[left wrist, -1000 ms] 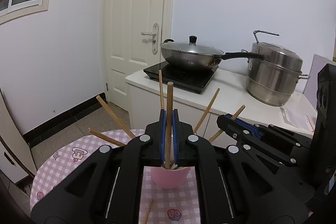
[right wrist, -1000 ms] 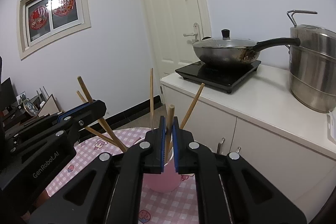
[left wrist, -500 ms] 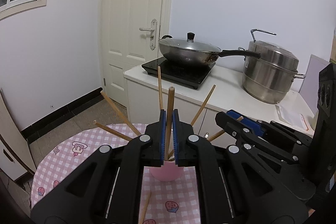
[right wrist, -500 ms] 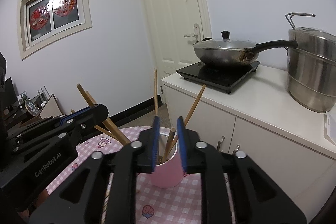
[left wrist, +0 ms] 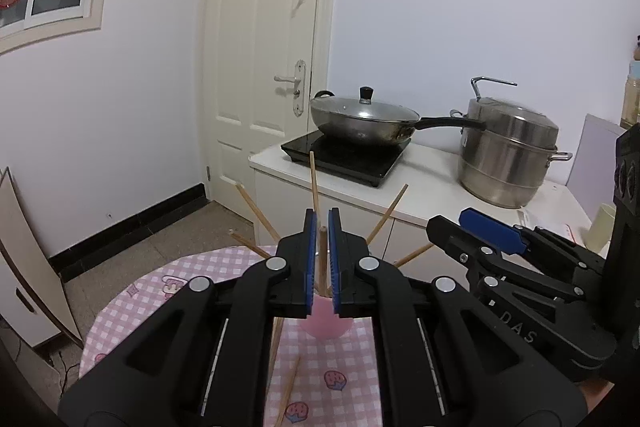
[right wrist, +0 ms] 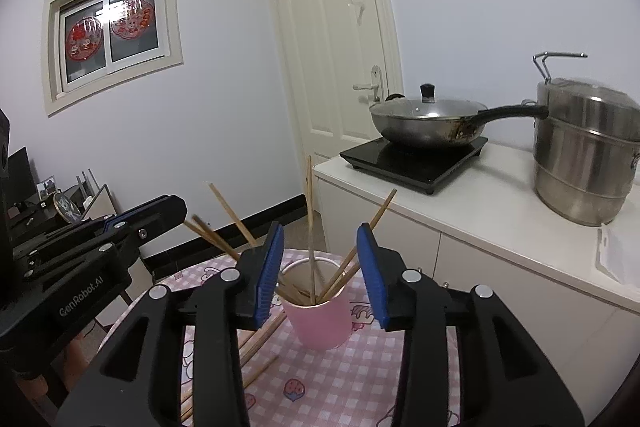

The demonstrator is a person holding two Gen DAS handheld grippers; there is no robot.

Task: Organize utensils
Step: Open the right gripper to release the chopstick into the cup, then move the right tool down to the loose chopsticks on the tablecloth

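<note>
A pink cup point(right wrist: 320, 323) stands on the pink checked tablecloth point(right wrist: 360, 379) with several wooden chopsticks point(right wrist: 310, 227) fanned out of it. My right gripper point(right wrist: 320, 267) hangs just in front of the cup. Its jaws are opening, nothing is pressed between the blue pads point(right wrist: 270, 267), and the cup shows through the gap. My left gripper point(left wrist: 322, 215) is shut on one thick chopstick point(left wrist: 322, 247), whose top sits below the pad tips. The cup point(left wrist: 326, 327) lies behind and below it. More loose chopsticks point(right wrist: 256, 343) lie on the cloth to the left.
Behind the table runs a white counter point(right wrist: 460, 211) with a black induction hob point(right wrist: 416, 159), a lidded wok point(right wrist: 424, 123) and a steel steamer pot point(right wrist: 584, 147). A shut door point(right wrist: 336, 39) is in the far wall. The left gripper's body point(right wrist: 100, 247) fills the left of the right wrist view.
The right jaws have spread apart and let go of the chopstick, which now rests in the cup. Both grippers have drawn back and up. The left-held chopstick sits lower between its pads.
</note>
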